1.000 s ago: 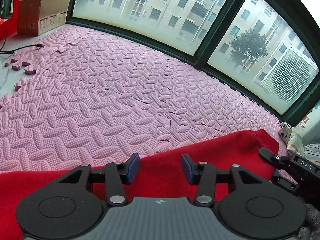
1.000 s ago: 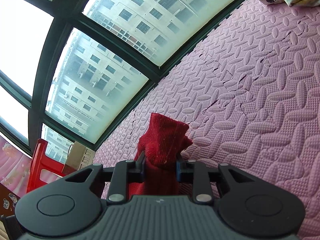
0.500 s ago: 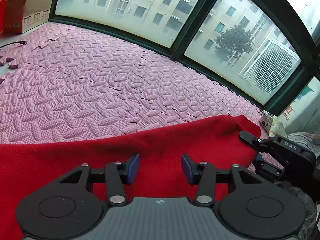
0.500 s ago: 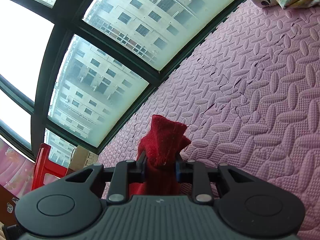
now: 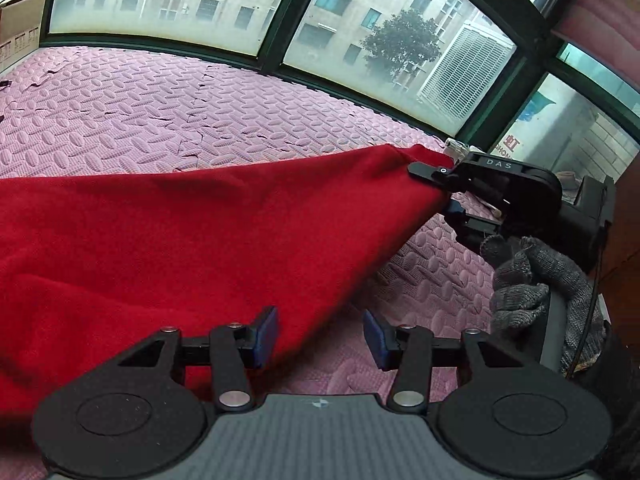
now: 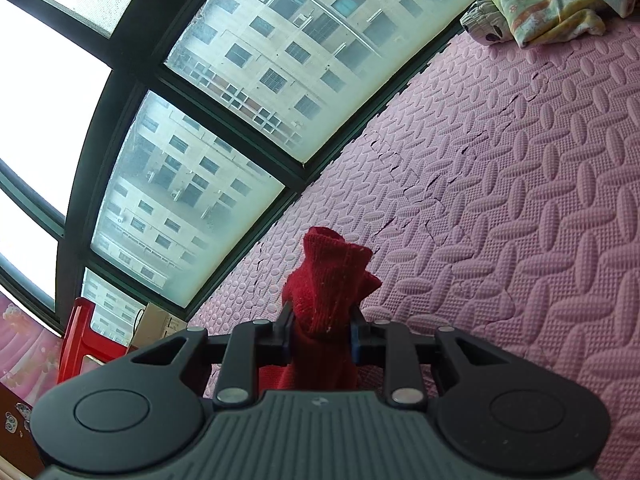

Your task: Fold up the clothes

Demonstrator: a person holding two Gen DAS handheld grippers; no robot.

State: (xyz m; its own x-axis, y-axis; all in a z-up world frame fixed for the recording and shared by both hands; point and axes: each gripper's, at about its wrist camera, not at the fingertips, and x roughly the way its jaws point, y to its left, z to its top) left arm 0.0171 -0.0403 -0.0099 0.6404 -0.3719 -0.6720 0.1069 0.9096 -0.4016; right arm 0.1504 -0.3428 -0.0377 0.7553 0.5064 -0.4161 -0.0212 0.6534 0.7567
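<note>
Red garment (image 5: 168,248) hangs stretched above the pink foam mat (image 5: 168,120), one corner bunched and pinched tight in the right claw (image 6: 320,334), which a gloved hand (image 5: 536,280) holds up. The left claw (image 5: 320,336) stands wide with nothing in it, its left finger (image 5: 266,334) at the cloth's slanting lower edge. It looks like a lift to spread or fold the cloth, though most of the garment is out of view. A next move calls for the free claw to pinch that edge.
</note>
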